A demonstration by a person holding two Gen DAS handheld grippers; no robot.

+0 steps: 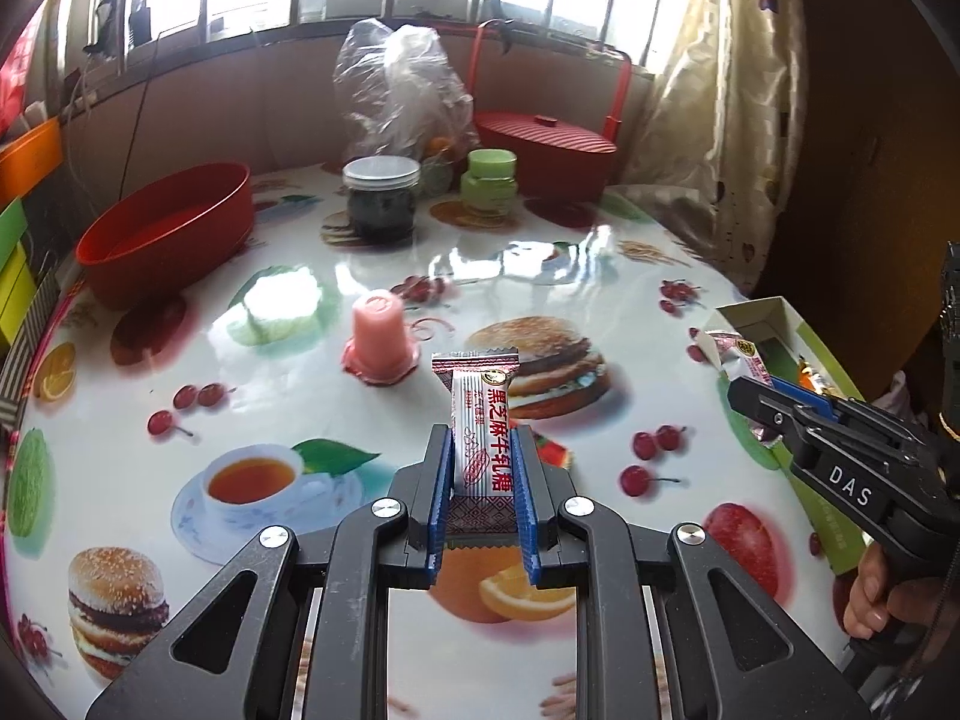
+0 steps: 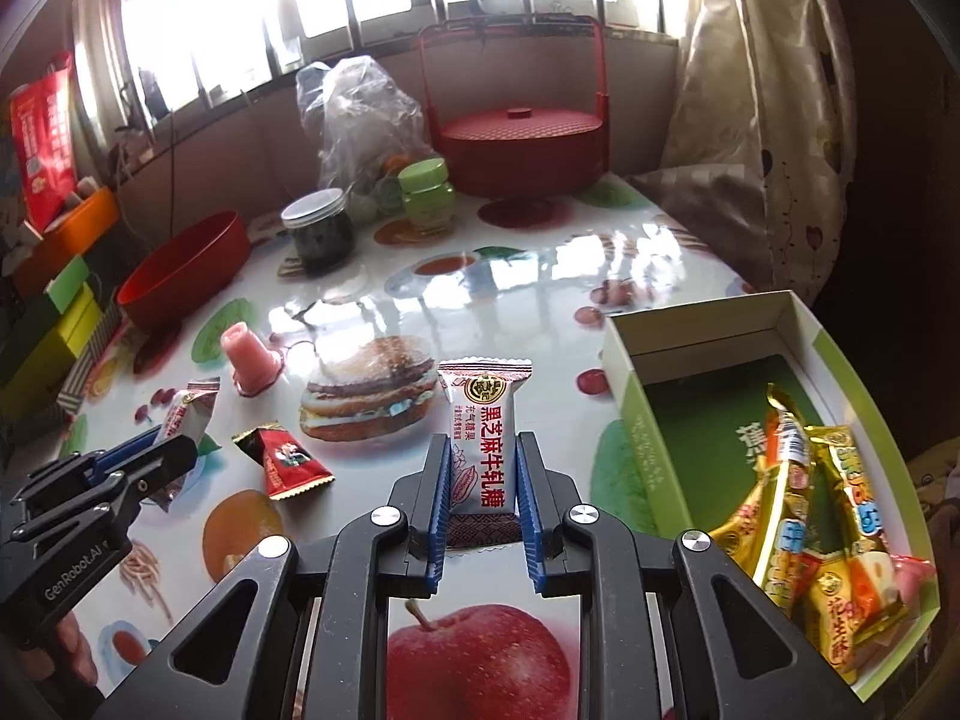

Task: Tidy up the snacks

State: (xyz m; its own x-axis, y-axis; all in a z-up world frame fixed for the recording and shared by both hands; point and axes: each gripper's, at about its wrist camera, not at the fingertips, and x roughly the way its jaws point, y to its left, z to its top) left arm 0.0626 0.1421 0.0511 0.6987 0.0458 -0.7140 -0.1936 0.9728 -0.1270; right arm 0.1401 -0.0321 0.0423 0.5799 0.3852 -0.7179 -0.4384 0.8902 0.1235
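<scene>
In the left wrist view my left gripper [image 1: 483,432] is shut on a white-and-red nougat candy [image 1: 480,384], held upright above the table. In the right wrist view my right gripper [image 2: 482,438] is shut on a second nougat candy [image 2: 483,396] of the same kind. The green open box [image 2: 630,414] at the right holds several golden snack packets [image 2: 798,480]. A small red candy packet [image 2: 288,465] and a pink jelly cup [image 2: 249,354] rest on the table between the grippers.
A fruit-and-burger printed tablecloth [image 1: 540,276] covers the table. A red bowl [image 1: 168,228] sits at the back left. Behind it stand a dark jar [image 1: 381,198], a green jar [image 1: 489,180], a plastic bag [image 1: 402,90] and a red lidded basket [image 1: 546,144]. A curtain [image 1: 720,120] hangs right.
</scene>
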